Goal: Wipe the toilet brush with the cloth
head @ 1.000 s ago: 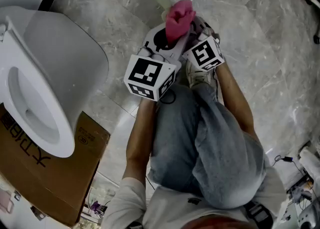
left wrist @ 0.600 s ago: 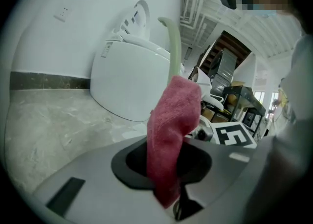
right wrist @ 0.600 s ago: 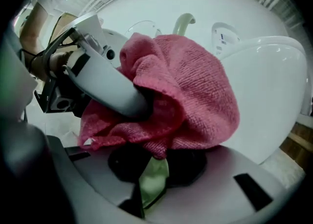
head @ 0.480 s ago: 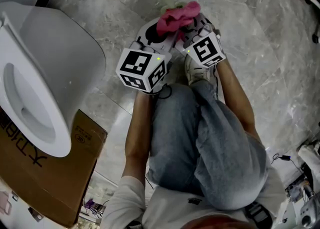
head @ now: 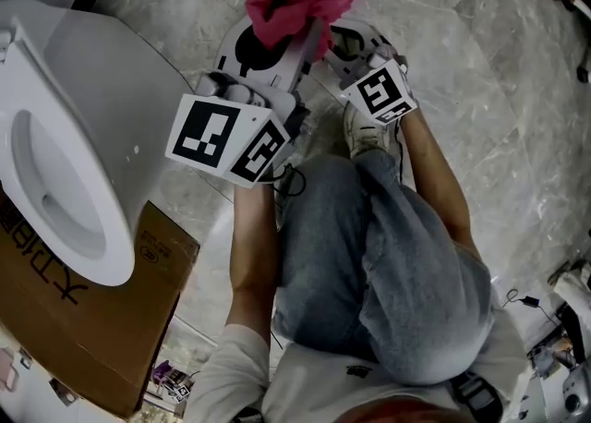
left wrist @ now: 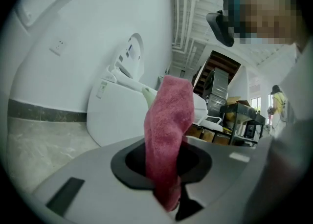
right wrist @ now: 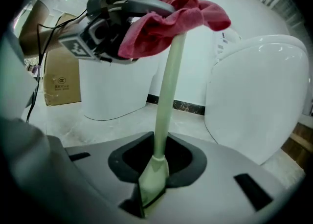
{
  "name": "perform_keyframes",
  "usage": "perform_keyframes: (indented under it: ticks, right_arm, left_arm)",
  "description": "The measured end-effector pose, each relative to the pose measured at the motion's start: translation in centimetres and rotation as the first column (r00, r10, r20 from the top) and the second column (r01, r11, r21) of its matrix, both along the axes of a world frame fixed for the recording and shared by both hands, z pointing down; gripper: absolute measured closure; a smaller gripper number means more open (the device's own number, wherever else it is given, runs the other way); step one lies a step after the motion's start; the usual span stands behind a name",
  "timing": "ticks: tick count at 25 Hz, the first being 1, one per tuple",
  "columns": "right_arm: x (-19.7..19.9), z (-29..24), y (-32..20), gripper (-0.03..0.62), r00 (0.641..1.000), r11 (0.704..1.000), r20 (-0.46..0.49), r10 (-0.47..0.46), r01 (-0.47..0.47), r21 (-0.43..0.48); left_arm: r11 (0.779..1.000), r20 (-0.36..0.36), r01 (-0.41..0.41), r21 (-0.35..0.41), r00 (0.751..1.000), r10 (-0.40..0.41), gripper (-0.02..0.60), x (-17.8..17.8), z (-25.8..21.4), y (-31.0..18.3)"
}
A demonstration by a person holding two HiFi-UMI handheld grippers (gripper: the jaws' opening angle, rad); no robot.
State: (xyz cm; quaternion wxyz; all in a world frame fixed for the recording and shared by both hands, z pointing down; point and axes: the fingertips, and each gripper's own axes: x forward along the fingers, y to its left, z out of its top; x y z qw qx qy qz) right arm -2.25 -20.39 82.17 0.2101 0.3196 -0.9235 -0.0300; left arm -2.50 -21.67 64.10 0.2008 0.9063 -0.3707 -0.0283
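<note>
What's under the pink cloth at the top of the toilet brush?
The pale green toilet brush shaft runs up from the right gripper into the cloth, which the left gripper pinches. Its upper end is hidden under the folds.

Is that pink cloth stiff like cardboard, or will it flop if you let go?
Probably floppy: the cloth bunches in soft folds and drapes over the brush handle. It likely weighs little, since the left tool holds it up by one pinched end. Its fuzzy surface suggests it would not slip easily.
</note>
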Motion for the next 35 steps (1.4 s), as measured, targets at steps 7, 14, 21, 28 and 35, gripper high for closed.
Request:
perform_keyframes:
  ticks: [7,14,21,28,35]
  right_arm:
    - [0.0,0.2,0.2,0.536,1.000,1.000,-0.004,0.000,0.000,-0.006]
    - [0.3,0.5,0.3,0.537,0.999,1.000,-0.041,0.006,-0.007,-0.016]
    - [0.5,0.3,0.2,0.534,0.999,1.000,-0.040,0.023,-0.023,-0.009]
    - [1.0,-0.2,0.2,0.463,0.996,0.998,-0.069,0.060,-0.061,-0.008]
    - [1.8,-3.4,1.4,0.434,0.996,0.996,0.020,0.088,-0.089,0.015]
  left_arm:
    - [0.990,-0.075,0.078,0.115,0.995,-0.069,0.492,-2.5,-6.4,-3.2]
    - [0.964,-0.081,0.192,0.183,0.980,-0.179,0.494,-5.6,-9.4,-5.3]
    - [0.940,-0.025,0.279,0.195,0.960,-0.279,0.494,-8.6,-7.8,-2.6]
    - [0.956,0.099,0.249,0.155,0.959,-0.266,0.494,-8.2,-2.7,0.4]
    - [0.968,0.149,0.218,0.127,0.960,-0.235,0.494,-7.0,1.4,2.3]
